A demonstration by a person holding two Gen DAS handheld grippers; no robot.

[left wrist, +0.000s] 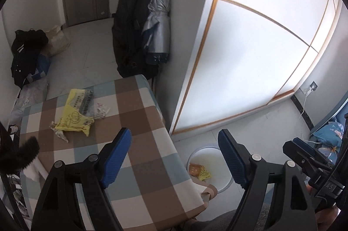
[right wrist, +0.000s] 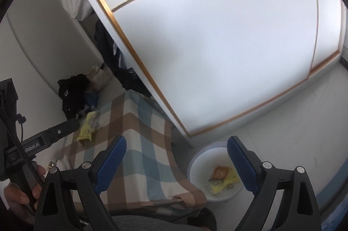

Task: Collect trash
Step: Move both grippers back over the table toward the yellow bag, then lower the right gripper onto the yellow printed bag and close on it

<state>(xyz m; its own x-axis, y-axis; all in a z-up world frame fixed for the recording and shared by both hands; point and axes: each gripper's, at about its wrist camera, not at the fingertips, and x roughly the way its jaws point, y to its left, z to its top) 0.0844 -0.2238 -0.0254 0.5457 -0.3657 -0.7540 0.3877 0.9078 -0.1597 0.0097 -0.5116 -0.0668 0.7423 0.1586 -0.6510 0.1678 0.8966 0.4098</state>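
Checked tablecloth (left wrist: 139,126) beside white wardrobe (left wrist: 250,46)

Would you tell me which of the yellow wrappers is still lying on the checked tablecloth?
The large yellow wrapper beside the clear wrappers on the tablecloth; the other yellow wrapper is already in the white bin on the floor.

The tablecloth (left wrist: 139,122) has a check pattern of brown, pale blue and cream squares. On it lies a yellow wrapper (left wrist: 72,115) with dark print, beside a clear wrapper (left wrist: 99,110) with small red marks. The bin (right wrist: 196,167) on the floor is white; inside is an orange packet (right wrist: 219,172) and a yellow wrapper. The wardrobe door (left wrist: 250,52) is white with thin gold trim. The folded umbrella (left wrist: 157,30) is silver with dark blue. The gripper pads (left wrist: 117,157) are blue on black frames.
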